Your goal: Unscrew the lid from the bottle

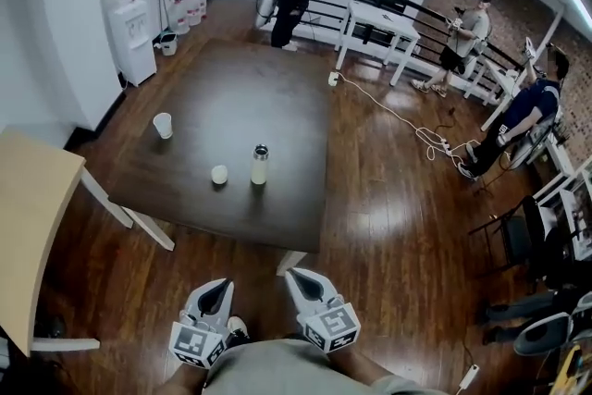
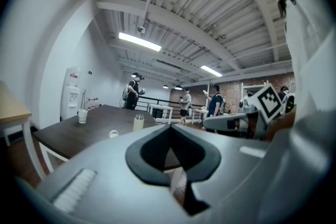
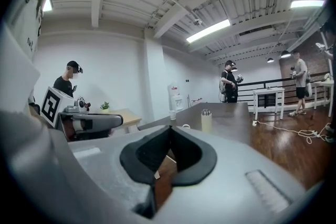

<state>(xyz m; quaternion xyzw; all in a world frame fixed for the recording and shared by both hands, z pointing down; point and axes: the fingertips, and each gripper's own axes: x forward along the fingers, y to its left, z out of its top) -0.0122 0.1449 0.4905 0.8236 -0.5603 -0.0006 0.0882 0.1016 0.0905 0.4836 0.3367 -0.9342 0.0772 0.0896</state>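
A pale bottle (image 1: 260,166) with a silver lid stands upright on the dark table (image 1: 277,106), near its front half. It also shows in the left gripper view as the bottle (image 2: 138,122) and in the right gripper view as the bottle (image 3: 206,120). Both grippers hang short of the table's near edge, well away from the bottle. My left gripper (image 1: 216,289) is shut and empty, its tips meeting (image 2: 169,126). My right gripper (image 1: 297,276) is shut and empty too (image 3: 170,127).
A small white cup (image 1: 219,174) sits left of the bottle, and a taller paper cup (image 1: 164,125) stands near the table's left edge. A light wooden table (image 1: 28,227) is at the left. A water dispenser (image 1: 128,28), other people and cables lie beyond.
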